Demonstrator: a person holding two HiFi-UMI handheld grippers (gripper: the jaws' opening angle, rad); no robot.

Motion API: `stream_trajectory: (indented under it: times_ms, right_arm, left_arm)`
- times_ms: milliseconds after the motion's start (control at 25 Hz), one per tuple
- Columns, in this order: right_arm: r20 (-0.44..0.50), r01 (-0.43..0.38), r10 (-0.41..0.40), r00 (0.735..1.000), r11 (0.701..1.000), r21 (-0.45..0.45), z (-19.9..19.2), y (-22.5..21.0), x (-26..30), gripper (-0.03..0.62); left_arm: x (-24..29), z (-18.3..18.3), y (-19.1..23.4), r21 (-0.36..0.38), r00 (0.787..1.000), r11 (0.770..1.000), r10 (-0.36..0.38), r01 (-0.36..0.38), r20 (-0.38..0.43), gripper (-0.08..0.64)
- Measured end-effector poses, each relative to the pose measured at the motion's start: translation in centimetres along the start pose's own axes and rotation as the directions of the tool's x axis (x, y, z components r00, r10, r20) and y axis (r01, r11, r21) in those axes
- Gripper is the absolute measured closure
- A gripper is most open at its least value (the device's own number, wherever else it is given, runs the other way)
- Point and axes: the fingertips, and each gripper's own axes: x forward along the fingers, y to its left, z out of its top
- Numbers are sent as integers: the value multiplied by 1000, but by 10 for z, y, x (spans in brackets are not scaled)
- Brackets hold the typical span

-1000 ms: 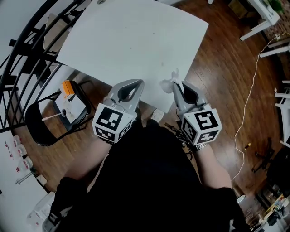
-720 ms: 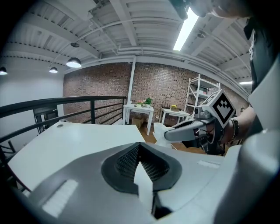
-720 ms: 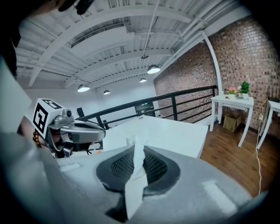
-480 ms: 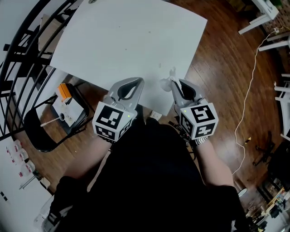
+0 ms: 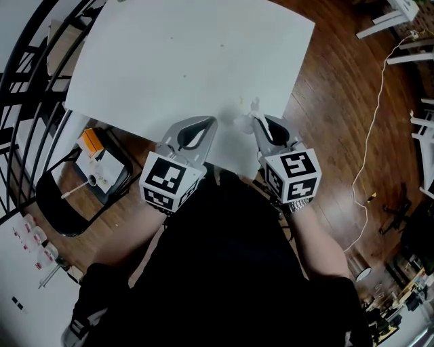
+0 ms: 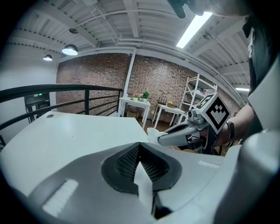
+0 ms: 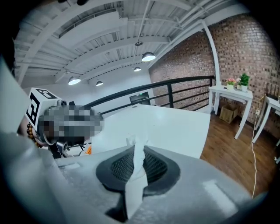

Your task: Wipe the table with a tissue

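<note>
The white table [image 5: 183, 61] fills the upper half of the head view. My right gripper [image 5: 259, 122] hangs over its near edge, shut on a crumpled white tissue [image 5: 245, 120] that sticks out past the fingertips. In the right gripper view the tissue [image 7: 135, 175] runs as a strip between the closed jaws of that gripper [image 7: 136, 151]. My left gripper [image 5: 205, 123] sits beside it, also over the near edge. Its jaws [image 6: 140, 153] are together on a thin white strip [image 6: 142, 186] that looks like tissue. The left gripper view also shows the right gripper [image 6: 162, 139] to the right.
A black railing [image 5: 27, 61] curves along the table's left side. A black chair [image 5: 51, 196] with an orange-and-white box [image 5: 95, 159] stands at the lower left. A white cable [image 5: 376, 101] lies on the wooden floor [image 5: 332, 101] to the right; white furniture legs [image 5: 400, 13] show at the top right.
Both grippers have crept a little forward over the table's near edge, and the right one has drifted slightly left. The hold on the tissue is unchanged.
</note>
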Motion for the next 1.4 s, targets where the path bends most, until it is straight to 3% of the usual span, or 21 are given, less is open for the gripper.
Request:
stream_trajectory:
  times_ms: [720,1400]
  right_arm:
    - [-135,31,-23,991,998,52,-25,1,64,572]
    - [-231,58,-44,972,997,53,-46,-14,97,572]
  left_arm:
    - [10,-25,37,-45,994,997,-65,61,-93,548]
    - [19,-31,67,-65,990,996,-64,56,-123,548]
